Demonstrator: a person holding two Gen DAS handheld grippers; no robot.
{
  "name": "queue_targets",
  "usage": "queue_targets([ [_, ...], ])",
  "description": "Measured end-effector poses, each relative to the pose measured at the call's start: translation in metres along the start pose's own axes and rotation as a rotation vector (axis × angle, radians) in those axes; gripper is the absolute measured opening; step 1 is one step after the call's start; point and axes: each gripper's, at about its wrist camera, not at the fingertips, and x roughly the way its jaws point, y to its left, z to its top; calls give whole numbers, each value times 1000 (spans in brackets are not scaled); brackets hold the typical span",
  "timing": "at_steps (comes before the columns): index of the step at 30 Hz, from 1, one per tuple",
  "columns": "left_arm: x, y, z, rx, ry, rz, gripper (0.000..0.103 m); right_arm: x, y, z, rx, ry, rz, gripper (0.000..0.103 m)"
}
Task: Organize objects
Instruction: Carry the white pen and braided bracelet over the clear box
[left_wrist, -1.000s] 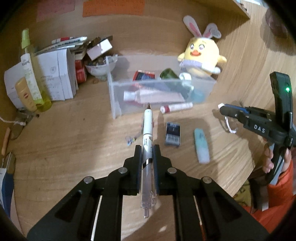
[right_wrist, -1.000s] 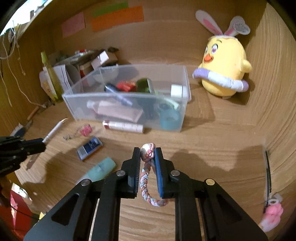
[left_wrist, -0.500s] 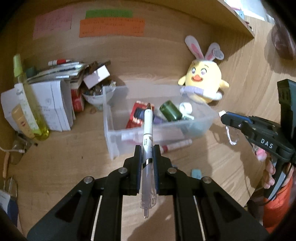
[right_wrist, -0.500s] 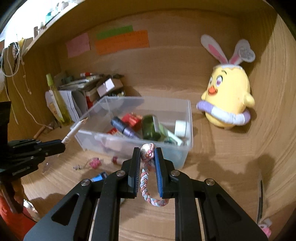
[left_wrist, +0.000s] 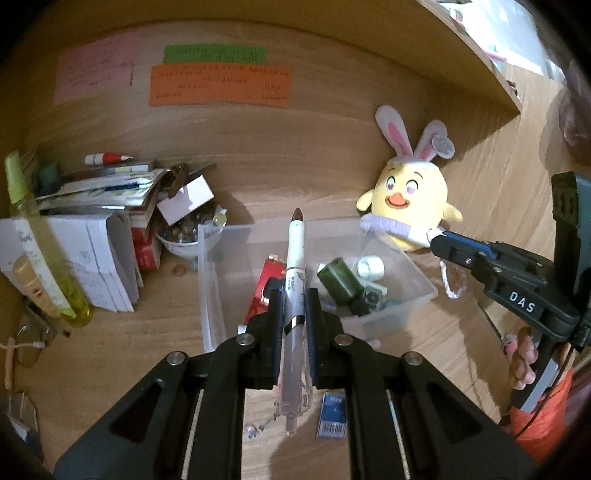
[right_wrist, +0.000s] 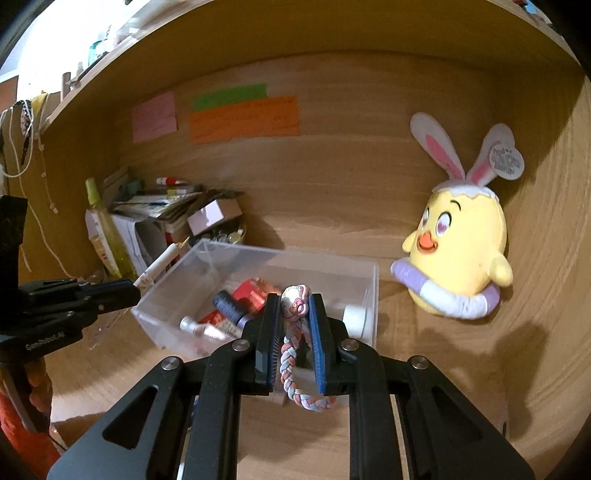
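My left gripper (left_wrist: 293, 295) is shut on a white pen (left_wrist: 295, 254) that points forward over the clear plastic bin (left_wrist: 210, 295). The bin holds a red pack (left_wrist: 267, 273), a dark green bottle (left_wrist: 338, 277) and other small items. My right gripper (right_wrist: 293, 306) is shut on a braided pink-and-blue hair tie (right_wrist: 291, 365) with a round charm, held just above the bin's near edge (right_wrist: 255, 254). The right gripper shows in the left wrist view (left_wrist: 436, 238), the left one in the right wrist view (right_wrist: 125, 290).
A yellow bunny plush (right_wrist: 458, 251) sits right of the bin. Boxes, papers, a bowl of bits (left_wrist: 188, 236) and a yellow-green bottle (left_wrist: 44, 251) crowd the left. A blue card (left_wrist: 332, 415) lies on the desk in front. Sticky notes (right_wrist: 243, 118) hang on the back wall.
Both grippers have risen and moved forward toward the bin, each keeping its hold. The pen tip now reaches over the bin; the hair tie is at its near edge.
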Motion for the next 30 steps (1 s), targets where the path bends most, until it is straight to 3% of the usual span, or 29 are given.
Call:
queue_targets([
  [11,42,6,19,-24,54,20,11,32,-8,24,-25,-1,-22,14],
  [30,101,9,13,-10,180,5,11,105,-23,0,-15,177,-5,14],
])
